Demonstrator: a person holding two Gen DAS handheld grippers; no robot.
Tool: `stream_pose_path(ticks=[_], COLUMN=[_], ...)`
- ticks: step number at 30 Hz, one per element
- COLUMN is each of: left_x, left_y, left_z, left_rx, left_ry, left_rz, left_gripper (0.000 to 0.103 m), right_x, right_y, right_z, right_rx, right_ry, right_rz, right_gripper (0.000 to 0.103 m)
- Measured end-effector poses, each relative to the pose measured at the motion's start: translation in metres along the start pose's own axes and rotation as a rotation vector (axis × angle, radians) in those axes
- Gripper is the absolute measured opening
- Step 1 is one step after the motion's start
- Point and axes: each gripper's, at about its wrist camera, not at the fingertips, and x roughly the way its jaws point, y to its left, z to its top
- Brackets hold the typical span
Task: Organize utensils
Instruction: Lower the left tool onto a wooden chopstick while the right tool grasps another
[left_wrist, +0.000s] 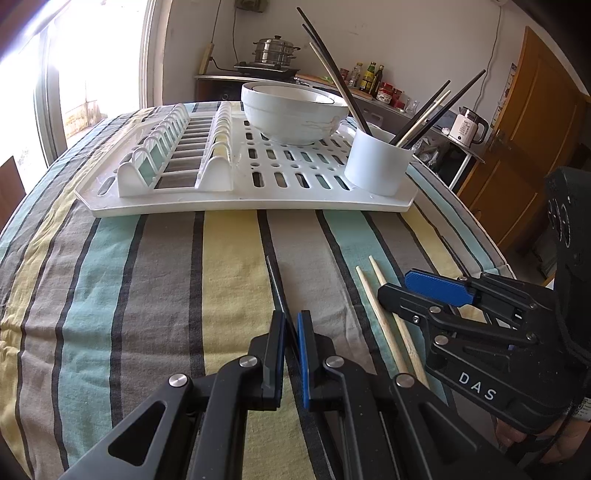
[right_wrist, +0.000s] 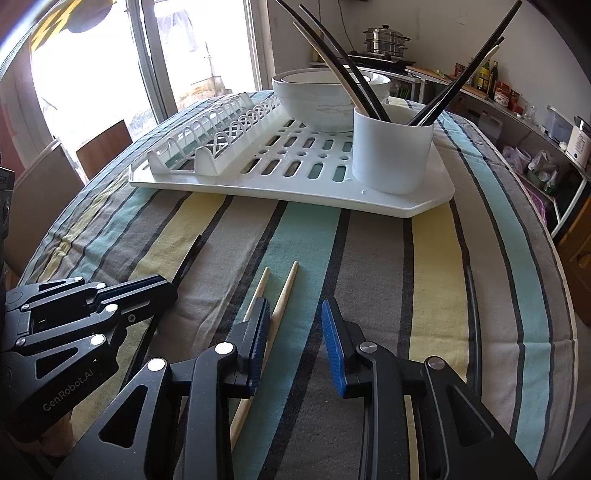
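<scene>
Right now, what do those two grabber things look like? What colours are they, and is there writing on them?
Both are black, with angular arms joined by round silver pins and cut-out triangles in them. The jaws have ridged blue pads on the inside. The left gripper has "GenRobot.AI" in pale letters on its side, seen from the right camera. The right gripper has "DAS" in white letters, seen from the left camera. No cables show.

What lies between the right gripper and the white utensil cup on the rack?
Only bare striped tablecloth and the drying rack's front rim, per the right wrist view. The right gripper is open beside two wooden chopsticks; the white utensil cup stands beyond.
</scene>
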Motion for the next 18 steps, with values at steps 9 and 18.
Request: stream_pose_path(ticks=[9,18], left_x=[0.008,0.01], left_y=[-0.004,-0.004], left_z=[0.009,0.017], left_rx=[0.038,0.036], left_ry=[0.014,0.025], left_rz=[0.002,-0.024], left_gripper=[0.006,0.006], right_x=[0.007,-0.004], right_y=[0.005,0.001], right_z=[0.01,0.011], right_rx=[-0.032,0.002], right_ry=[0.016,-0.024], right_rz=[-0.01,0.051], right_gripper=[0.007,0.005])
